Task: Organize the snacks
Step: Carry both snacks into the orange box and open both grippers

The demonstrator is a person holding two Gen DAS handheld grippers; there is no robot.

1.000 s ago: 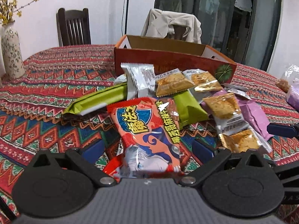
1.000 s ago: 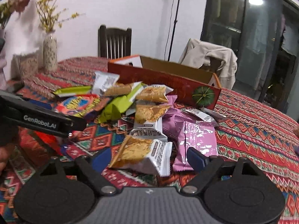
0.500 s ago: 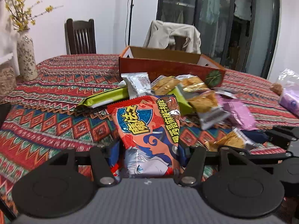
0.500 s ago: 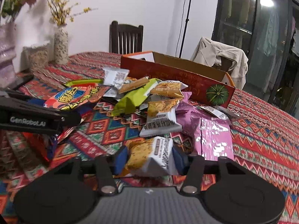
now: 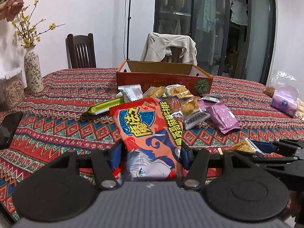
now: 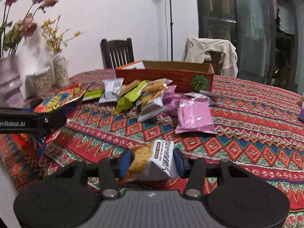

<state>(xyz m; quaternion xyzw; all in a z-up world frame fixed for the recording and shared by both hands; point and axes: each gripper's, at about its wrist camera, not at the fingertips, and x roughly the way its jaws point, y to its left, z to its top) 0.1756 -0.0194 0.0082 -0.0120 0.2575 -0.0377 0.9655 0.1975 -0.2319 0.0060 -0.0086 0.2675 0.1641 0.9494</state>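
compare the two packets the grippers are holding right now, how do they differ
The orange snack bag in the left gripper is long and flat, printed red-orange and blue with yellow characters; the biscuit packet in the right gripper is short, puffy and mostly white with a golden biscuit picture. The orange bag stretches well past its fingertips; the biscuit packet barely does. Both are sealed, pinched between blue pads and lifted off the tablecloth.

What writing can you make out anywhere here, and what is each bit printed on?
"魔法士": orange snack bag in the left tool.
"enRobot.AI", start cut off: side of the left tool, right wrist view.
Biscuit packet in the right tool: print too blurred.
Red cardboard box: lettering too faint.
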